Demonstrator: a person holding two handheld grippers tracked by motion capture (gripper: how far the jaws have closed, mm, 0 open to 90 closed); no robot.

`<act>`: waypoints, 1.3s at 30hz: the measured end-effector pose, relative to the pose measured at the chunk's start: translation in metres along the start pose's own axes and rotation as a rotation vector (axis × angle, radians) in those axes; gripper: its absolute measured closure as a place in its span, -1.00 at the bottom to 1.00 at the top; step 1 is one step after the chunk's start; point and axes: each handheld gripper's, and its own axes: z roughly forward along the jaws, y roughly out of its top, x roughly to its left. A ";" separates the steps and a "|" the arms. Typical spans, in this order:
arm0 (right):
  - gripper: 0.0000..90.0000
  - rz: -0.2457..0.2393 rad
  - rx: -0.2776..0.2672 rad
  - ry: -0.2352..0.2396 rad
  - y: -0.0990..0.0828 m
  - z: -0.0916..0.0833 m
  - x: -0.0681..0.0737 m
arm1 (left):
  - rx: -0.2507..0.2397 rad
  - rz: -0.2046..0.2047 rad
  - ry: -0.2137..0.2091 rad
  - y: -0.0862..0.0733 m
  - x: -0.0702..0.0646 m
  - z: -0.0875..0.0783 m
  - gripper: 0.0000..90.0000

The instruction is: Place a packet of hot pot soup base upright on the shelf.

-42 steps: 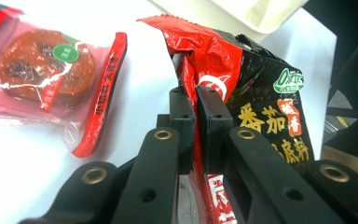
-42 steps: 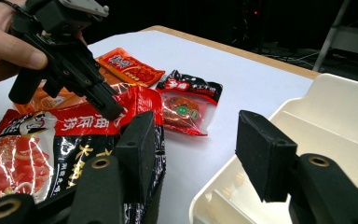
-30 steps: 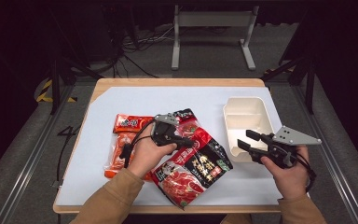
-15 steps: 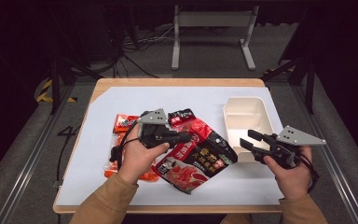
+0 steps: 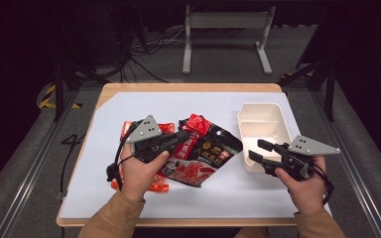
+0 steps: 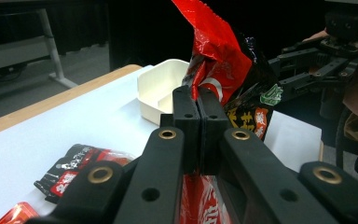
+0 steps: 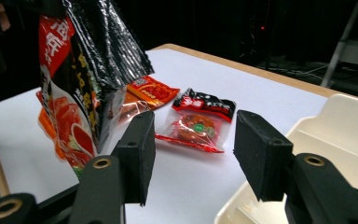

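Note:
A large red and black snack bag (image 5: 206,156) hangs tilted above the table. My left gripper (image 5: 186,139) is shut on its upper edge. In the left gripper view the jaws (image 6: 199,100) pinch the crinkled bag (image 6: 219,60), which rises above them. My right gripper (image 5: 255,150) hovers at the near corner of the white tray (image 5: 260,116). Its jaws have just been opening and nothing is between them. In the right gripper view the open gripper (image 7: 193,140) faces the hanging bag (image 7: 74,70) at the left.
Small sauce packets lie on the white table cover: a black and red one (image 7: 200,116), an orange-red one (image 7: 149,91) and another under the left hand (image 5: 154,186). The tray (image 7: 335,126) has a divider inside. Beyond the wooden table edge stands a metal frame (image 5: 225,34).
The left hand has lifted the bag off the table and drawn it slightly left. The right hand has stayed beside the tray.

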 end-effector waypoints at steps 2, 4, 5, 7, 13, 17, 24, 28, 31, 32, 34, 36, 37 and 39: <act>0.08 0.000 0.002 0.007 0.000 0.002 0.002 | 0.002 -0.016 0.002 -0.003 0.003 -0.001 0.98; 0.07 -0.003 0.006 0.012 0.000 0.003 0.002 | 0.003 -0.023 0.004 -0.004 0.004 -0.001 0.98; 0.06 -0.002 0.006 0.013 0.000 0.003 0.003 | 0.002 -0.028 0.009 -0.005 0.005 -0.002 0.98; 0.04 -0.003 0.010 0.026 0.000 0.006 0.006 | -0.003 -0.022 0.023 -0.005 0.006 -0.003 0.98; -0.08 0.024 0.002 0.106 0.006 0.019 0.017 | -0.032 -0.007 0.059 -0.006 0.007 -0.007 0.98; -0.12 0.015 0.004 0.138 0.011 0.029 0.024 | -0.047 -0.007 0.055 -0.006 0.006 -0.007 0.98; -0.15 0.020 0.001 0.170 0.018 0.048 0.033 | -0.054 -0.011 0.059 -0.009 0.005 -0.007 0.98; -0.09 0.051 0.009 0.150 0.020 0.057 0.035 | -0.060 -0.010 0.062 -0.010 0.004 -0.006 0.98; -0.08 0.060 0.016 0.140 0.020 0.062 0.034 | -0.062 -0.009 0.057 -0.011 0.004 -0.005 0.98; -0.07 0.064 0.015 0.144 0.020 0.064 0.034 | -0.065 -0.010 0.055 -0.011 0.003 -0.004 0.98; -0.06 0.069 0.018 0.139 0.020 0.067 0.035 | -0.062 -0.008 0.054 -0.011 0.002 -0.003 0.98; -0.05 0.082 0.021 0.139 0.019 0.070 0.035 | -0.064 -0.008 0.051 -0.011 0.001 -0.002 0.98; -0.04 0.086 0.022 0.143 0.019 0.071 0.035 | -0.067 -0.007 0.054 -0.012 0.001 -0.002 0.98; 0.00 0.094 0.025 0.145 0.019 0.074 0.036 | -0.064 -0.003 0.057 -0.012 -0.001 -0.001 0.98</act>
